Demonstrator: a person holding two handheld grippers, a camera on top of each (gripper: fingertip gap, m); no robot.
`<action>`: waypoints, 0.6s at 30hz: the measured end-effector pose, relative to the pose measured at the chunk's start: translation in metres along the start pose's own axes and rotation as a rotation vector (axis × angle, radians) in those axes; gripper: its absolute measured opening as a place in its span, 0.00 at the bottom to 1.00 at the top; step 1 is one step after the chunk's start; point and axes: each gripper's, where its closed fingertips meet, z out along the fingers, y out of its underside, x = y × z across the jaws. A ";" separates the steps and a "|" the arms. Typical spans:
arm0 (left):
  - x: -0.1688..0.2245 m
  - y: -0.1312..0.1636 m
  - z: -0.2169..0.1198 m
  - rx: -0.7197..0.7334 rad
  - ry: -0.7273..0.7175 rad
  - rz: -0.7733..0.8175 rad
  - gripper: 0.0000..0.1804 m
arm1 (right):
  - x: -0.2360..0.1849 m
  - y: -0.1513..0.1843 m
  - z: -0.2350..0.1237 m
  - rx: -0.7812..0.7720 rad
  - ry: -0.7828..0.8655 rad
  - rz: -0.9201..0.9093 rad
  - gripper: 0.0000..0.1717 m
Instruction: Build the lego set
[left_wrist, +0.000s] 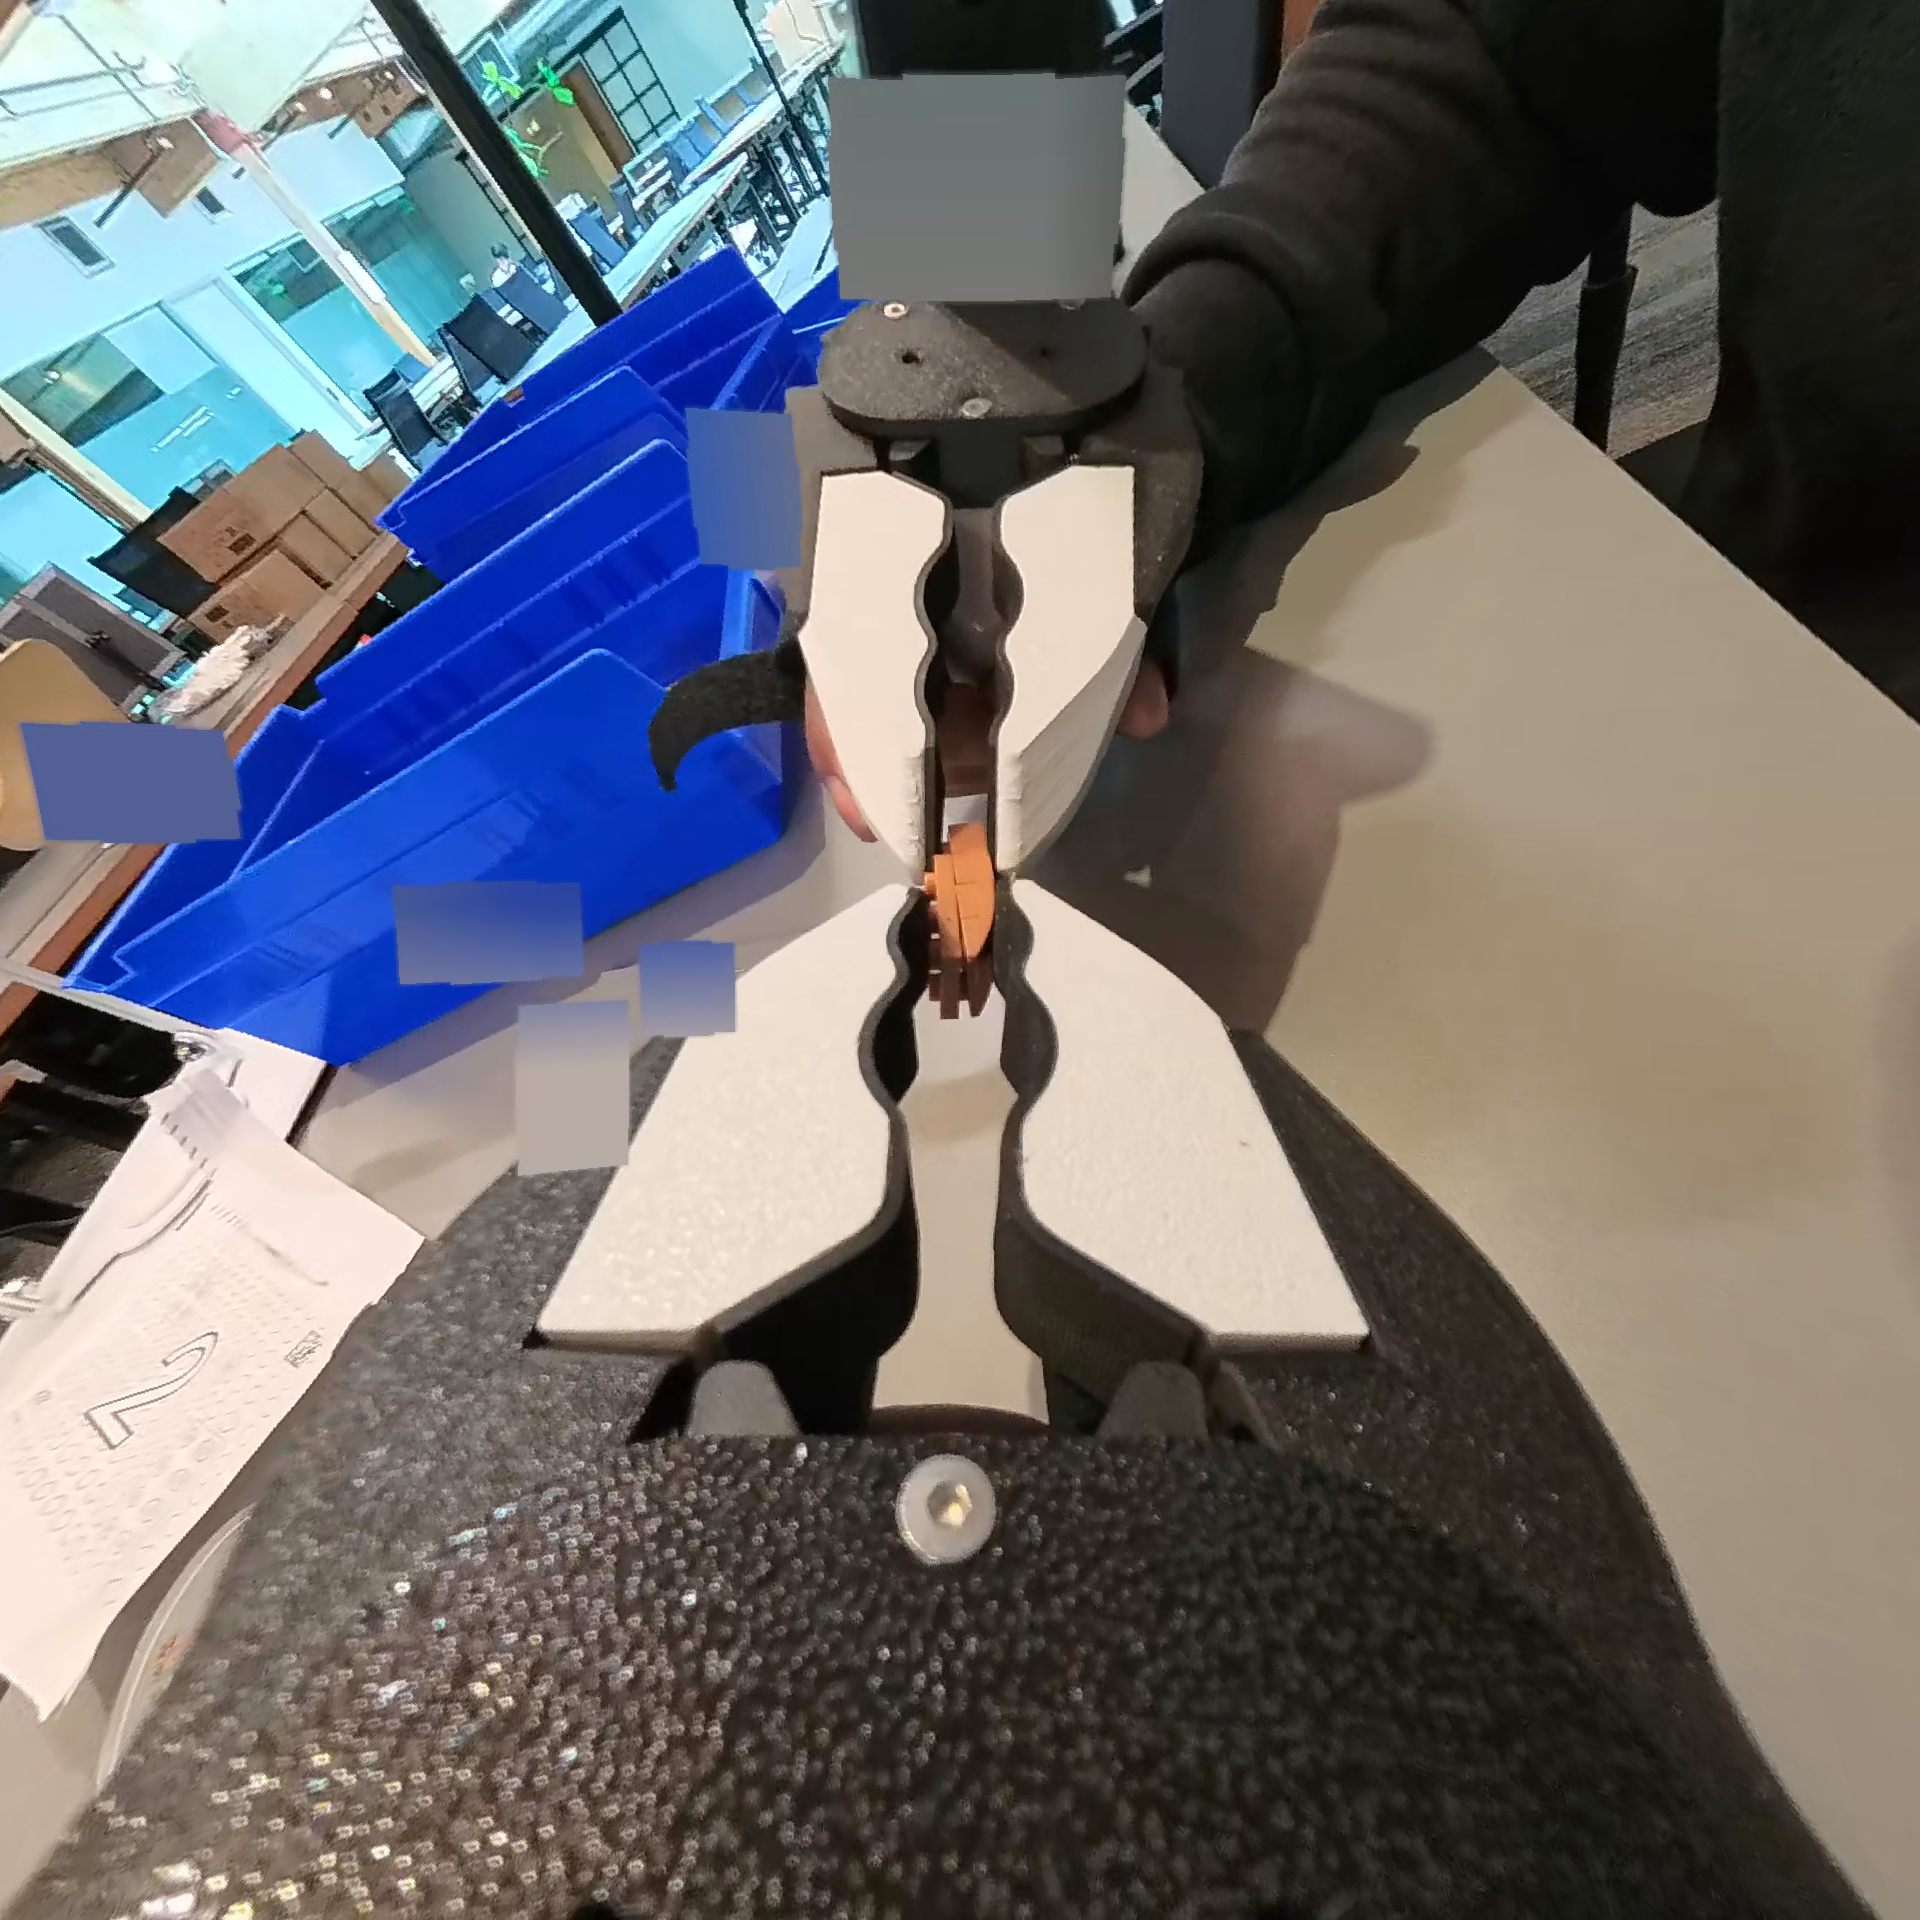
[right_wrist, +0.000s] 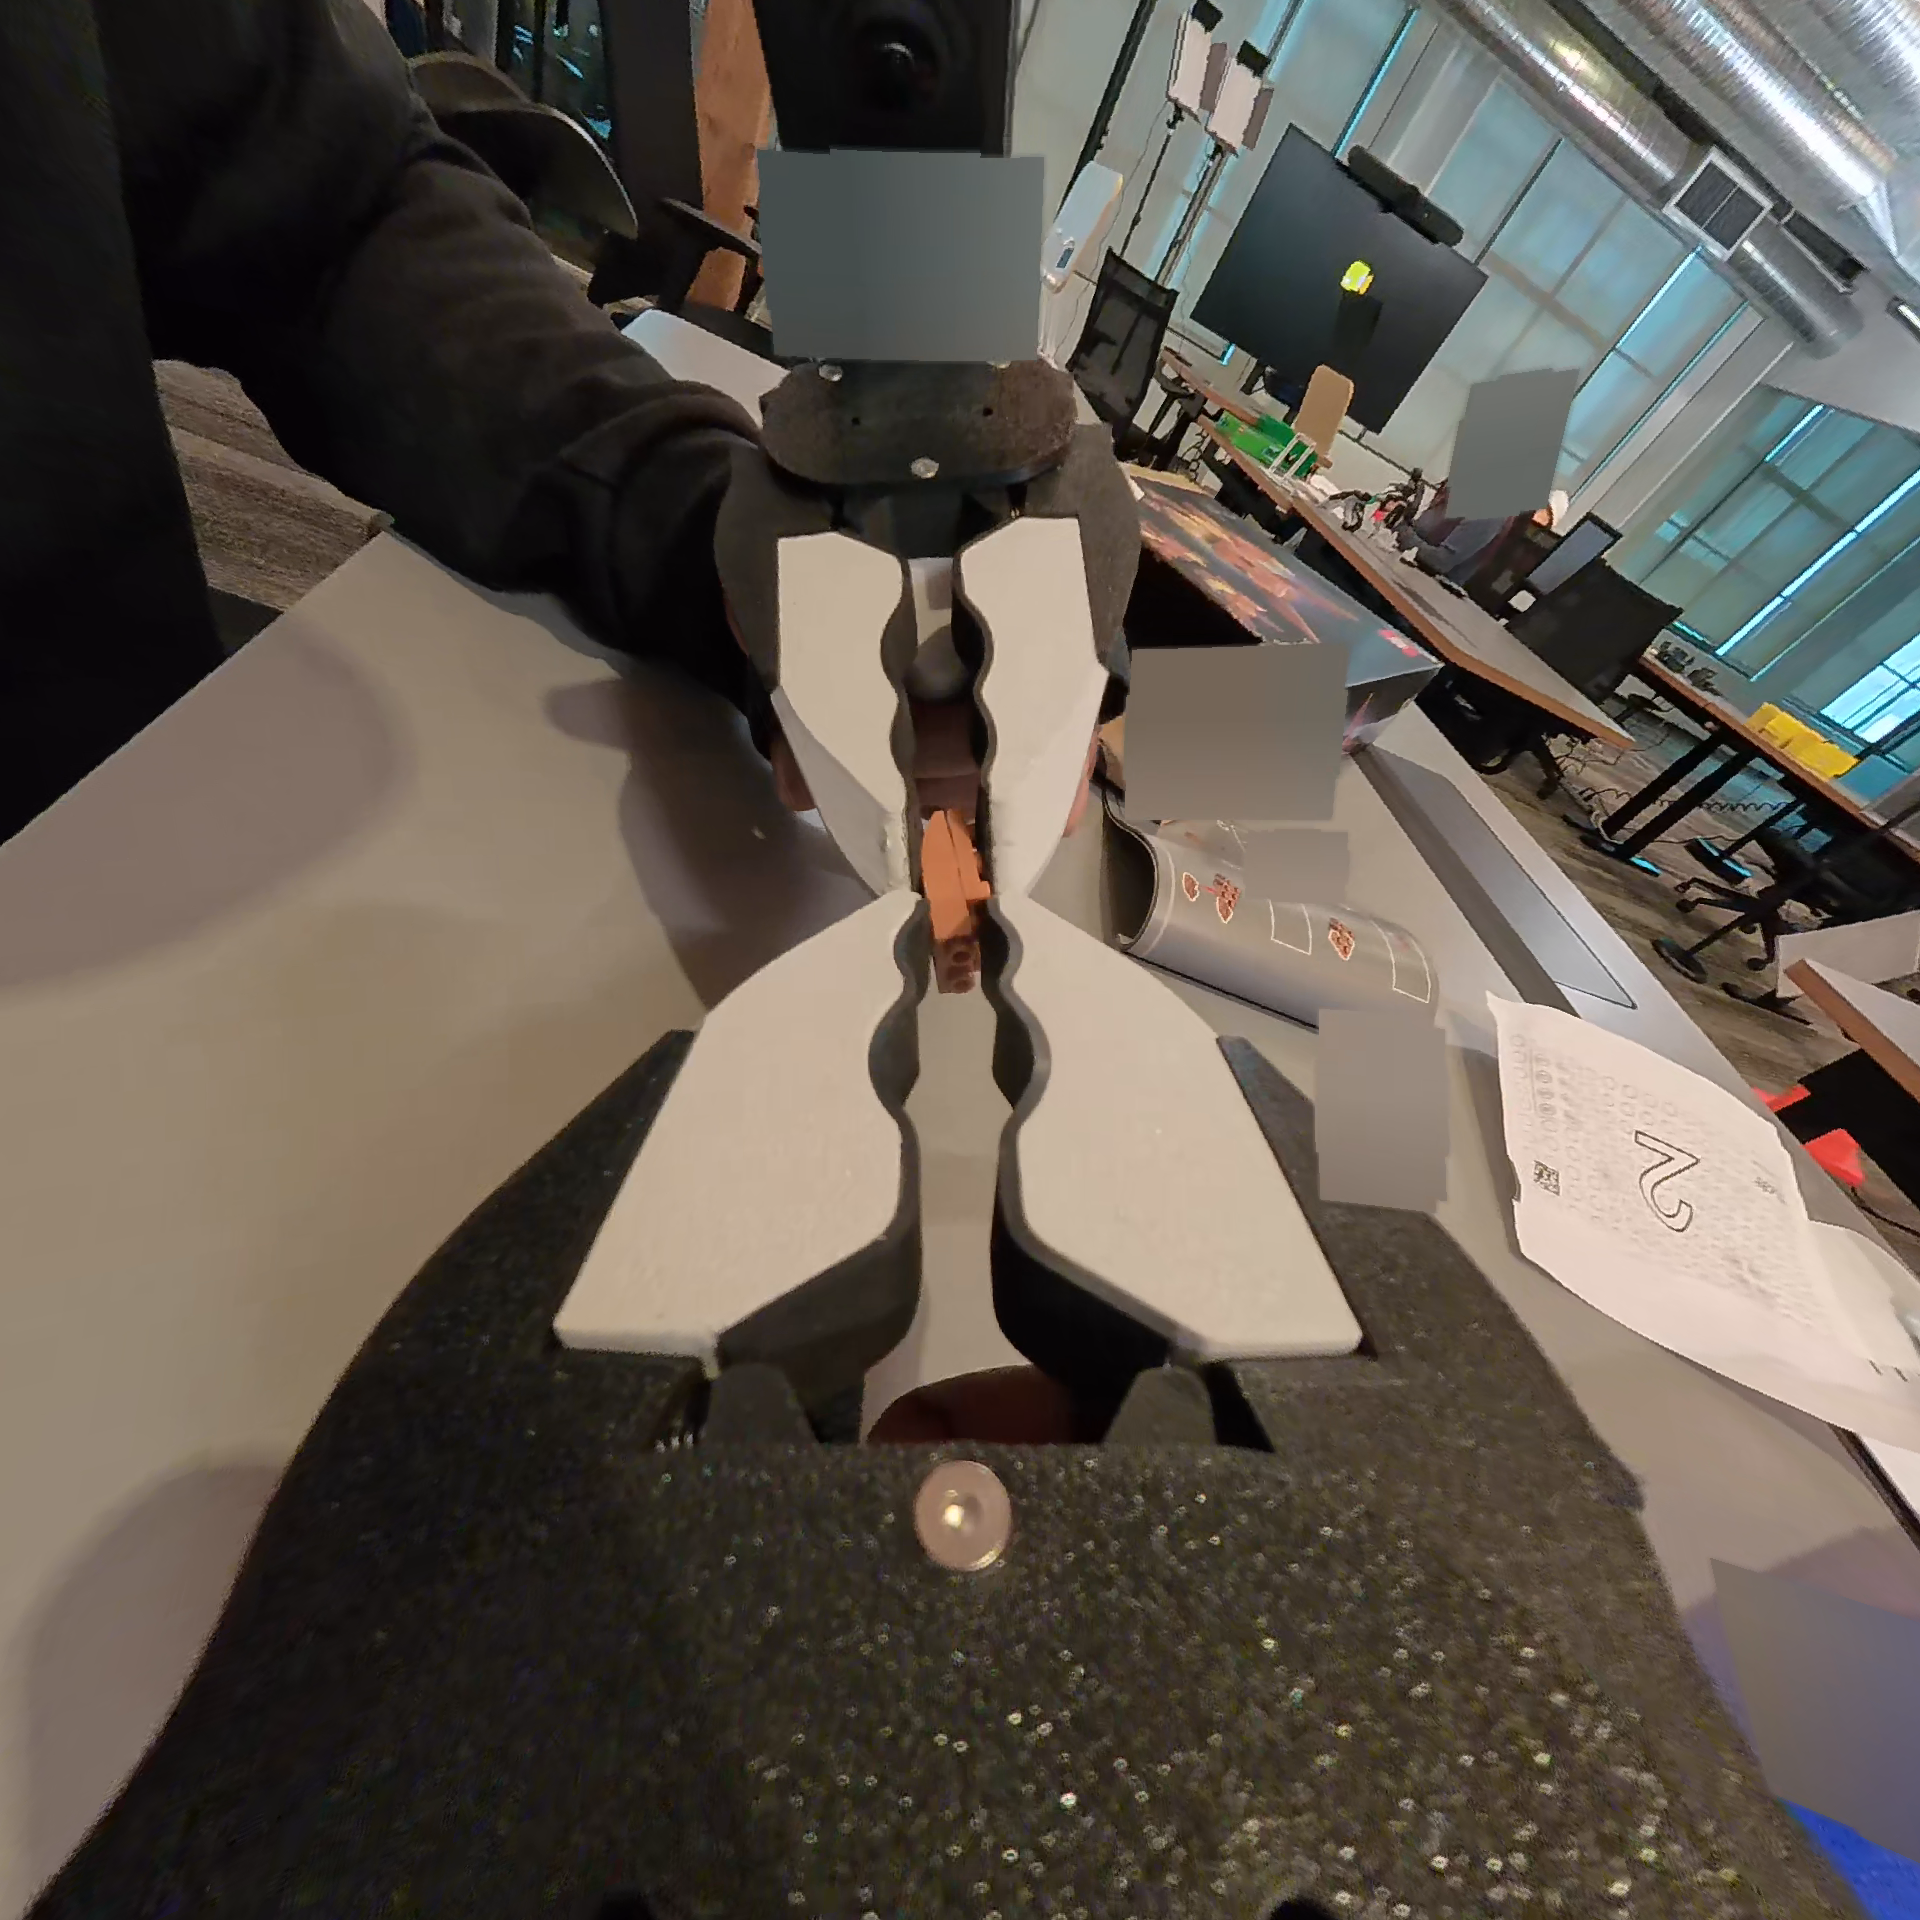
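Matte grey table, both hand-held grippers pinching studded orange-brown brick cluster

The 2 grippers, left gripper and right gripper, meet tip to tip over the table, both clamped on 1 orange-brown brick piece, so no passage lies between them. In the left wrist view, blue bins block the left; the table's right side lies open. Paper sheets crowd the near left.
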 end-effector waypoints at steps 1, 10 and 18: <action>-0.001 0.000 0.000 0.002 -0.005 -0.006 0.06 | 0.001 0.000 0.000 -0.001 0.004 0.009 0.05; -0.010 -0.007 -0.003 0.099 -0.043 -0.067 0.14 | 0.008 -0.004 -0.003 0.056 0.011 0.098 0.05; -0.010 -0.005 -0.006 0.076 -0.074 -0.003 0.07 | 0.010 -0.006 -0.004 0.062 0.031 0.085 0.05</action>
